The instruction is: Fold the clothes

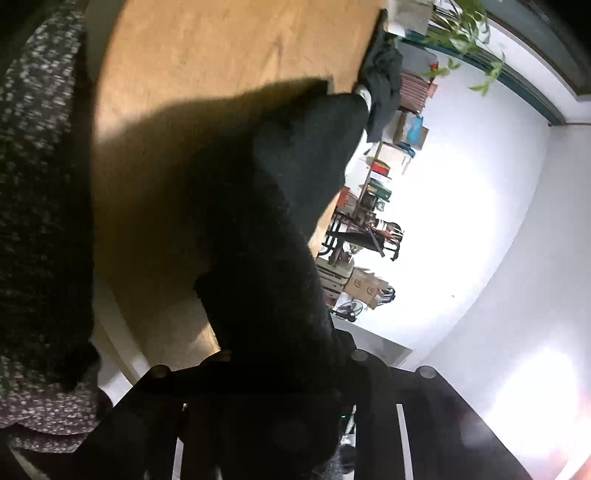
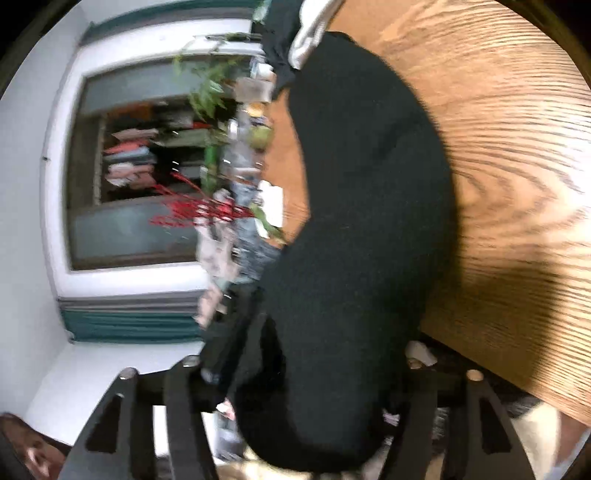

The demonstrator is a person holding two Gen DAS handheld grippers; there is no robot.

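Observation:
A black knit garment [image 1: 280, 206] stretches from my left gripper [image 1: 290, 356] out over the wooden table [image 1: 207, 55]. The left jaws are shut on a bunched end of it, and the dark fabric hides most of the fingers. In the right wrist view the same black garment [image 2: 362, 206] lies as a thick roll along the table [image 2: 517, 155] and runs down between the fingers of my right gripper [image 2: 303, 363]. Those fingers stand wide apart on either side of the roll, open, and do not pinch it.
A person's speckled dark top [image 1: 40, 206] fills the left edge of the left wrist view. More dark clothes [image 1: 386, 85] and a white cloth [image 2: 310, 33] lie at the table's far end. Plants [image 2: 207, 92], red twigs [image 2: 192, 210] and cluttered shelves [image 1: 376, 177] line the wall.

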